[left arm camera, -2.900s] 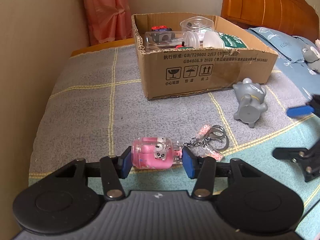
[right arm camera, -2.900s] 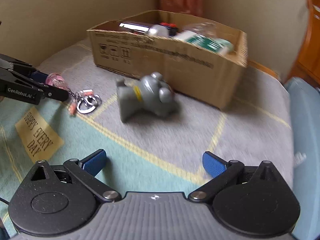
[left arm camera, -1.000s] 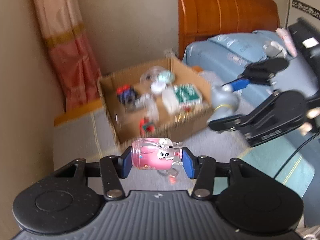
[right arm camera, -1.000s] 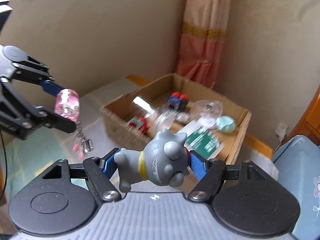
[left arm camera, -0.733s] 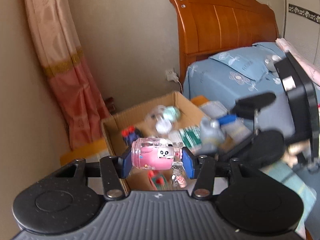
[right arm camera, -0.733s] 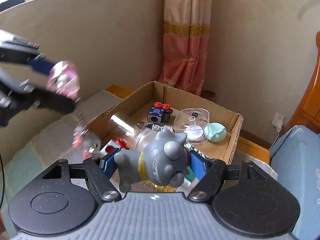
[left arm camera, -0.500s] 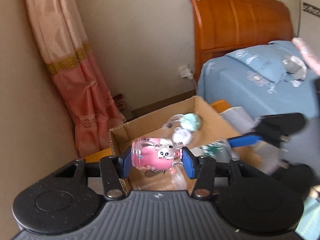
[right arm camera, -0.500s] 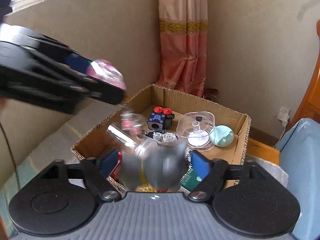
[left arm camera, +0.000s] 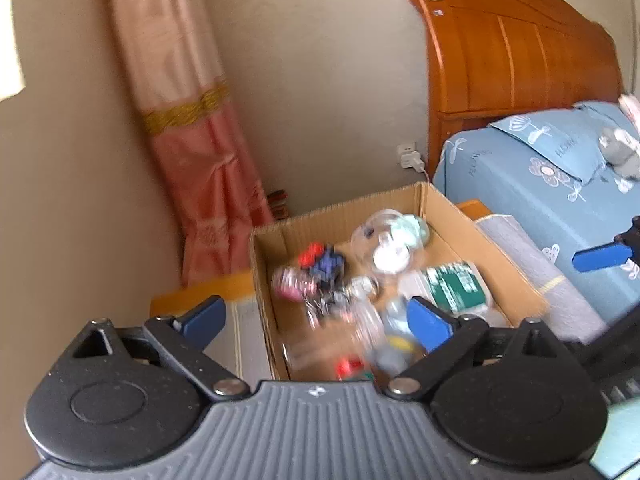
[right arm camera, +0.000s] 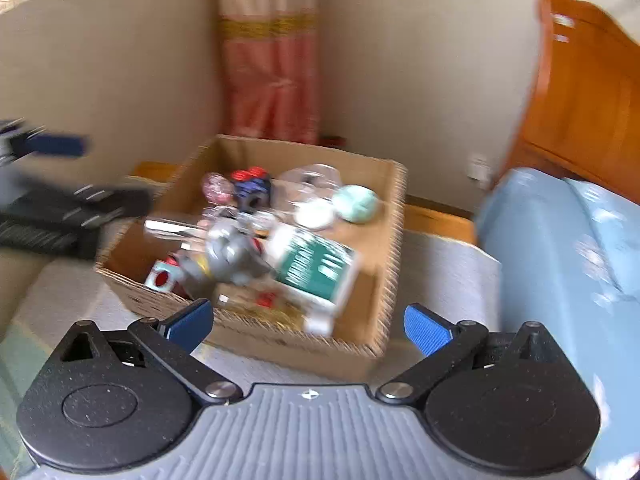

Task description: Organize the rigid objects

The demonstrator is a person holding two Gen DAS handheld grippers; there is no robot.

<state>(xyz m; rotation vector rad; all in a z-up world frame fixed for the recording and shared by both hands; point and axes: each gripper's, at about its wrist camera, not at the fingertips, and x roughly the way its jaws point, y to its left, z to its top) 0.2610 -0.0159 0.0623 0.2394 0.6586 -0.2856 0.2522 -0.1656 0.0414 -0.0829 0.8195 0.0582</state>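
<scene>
The cardboard box (left arm camera: 508, 268) (right arm camera: 394, 240) sits on the grey blanket and holds several items. The pink keychain capsule (left arm camera: 290, 284) (right arm camera: 218, 186) lies blurred at the box's back left, next to a dark blue block with red knobs (left arm camera: 326, 262). The grey cat figurine (right arm camera: 230, 258) lies in the box's front, beside a green-labelled package (right arm camera: 316, 268). My left gripper (left arm camera: 316, 320) is open and empty above the box's near wall. My right gripper (right arm camera: 306, 324) is open and empty above the box's front edge.
A pink curtain (left arm camera: 192, 160) hangs in the corner behind the box. A wooden headboard (left arm camera: 516, 48) and a blue floral bed (left arm camera: 552, 172) stand to the right. The other gripper's blue pad (left arm camera: 600, 256) shows at the right edge. The left gripper also shows blurred in the right wrist view (right arm camera: 60, 200).
Both grippers opened. The pink capsule left my left gripper and the grey cat figurine left my right gripper; both now lie in the box.
</scene>
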